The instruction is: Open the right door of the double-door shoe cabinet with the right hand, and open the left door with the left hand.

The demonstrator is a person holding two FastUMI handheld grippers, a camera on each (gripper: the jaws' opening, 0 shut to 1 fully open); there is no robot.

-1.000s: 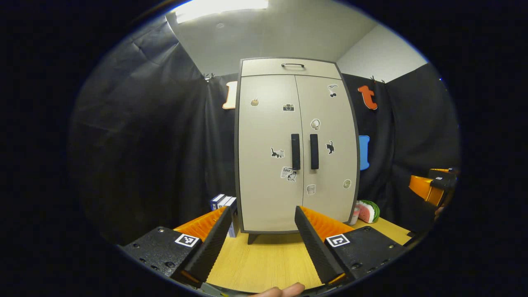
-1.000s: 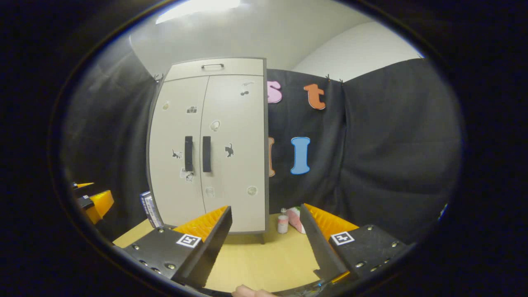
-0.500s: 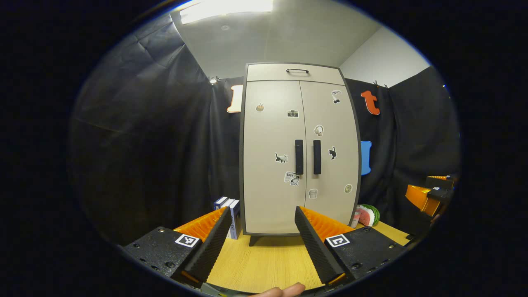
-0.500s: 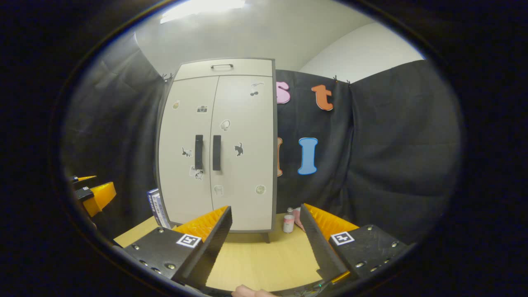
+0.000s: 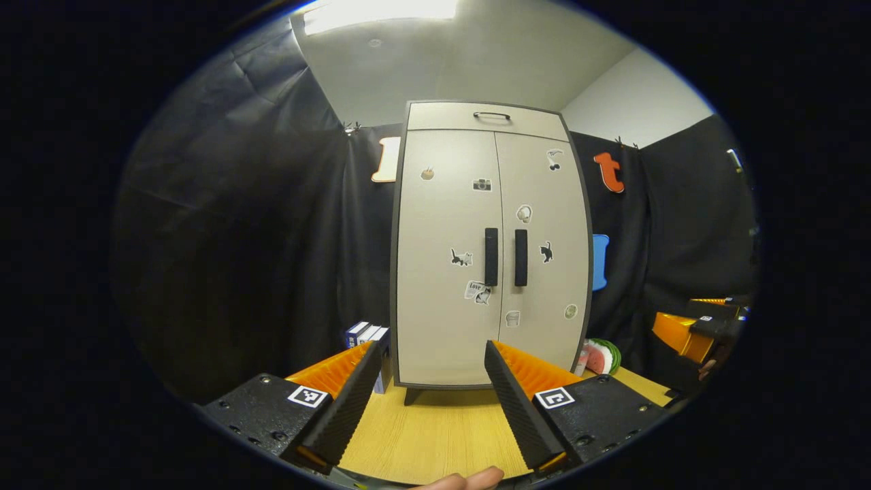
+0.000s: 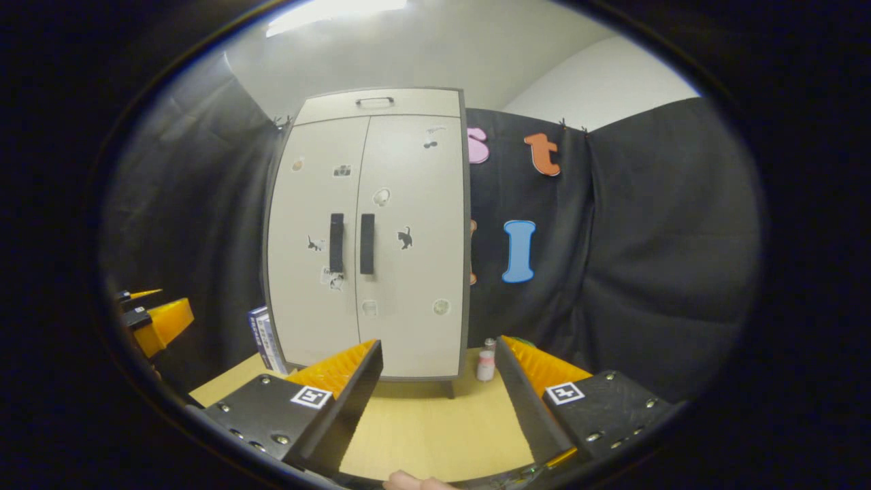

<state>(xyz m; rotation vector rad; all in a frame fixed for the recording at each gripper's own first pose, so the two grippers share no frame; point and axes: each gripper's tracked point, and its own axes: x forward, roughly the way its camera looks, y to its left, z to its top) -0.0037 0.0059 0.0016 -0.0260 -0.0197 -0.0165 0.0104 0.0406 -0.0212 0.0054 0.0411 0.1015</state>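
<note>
Left gripper view: nothing of the task can be judged as done. The tall beige double-door shoe cabinet with a dark frame [image 5: 490,245] is seen straight ahead of the left gripper [image 5: 427,401], well beyond the jaws, with both doors shut and flush. Both openings are left to be made.

The cabinet's panels are smooth and matt, dotted with small stickers, and a flat drawer front with a thin metal handle is set on top. It is carried on short dark feet by the pale wood-grain bench [image 5: 442,435], which is seen between and beneath the jaws.

The left door [image 5: 446,272] and right door [image 5: 541,272] are plain flat slabs. Two slim black vertical bar handles are set side by side at the centre seam: the left handle [image 5: 490,256] and the right handle [image 5: 520,257], both untouched.

In the right gripper view the right gripper [image 6: 439,401] is seen with the cabinet ahead and to the left of its jaws, well apart.

Both pairs of jaws are spread wide and hold nothing; their fingers are orange ribbed wedges faced with black textured pads.
</note>
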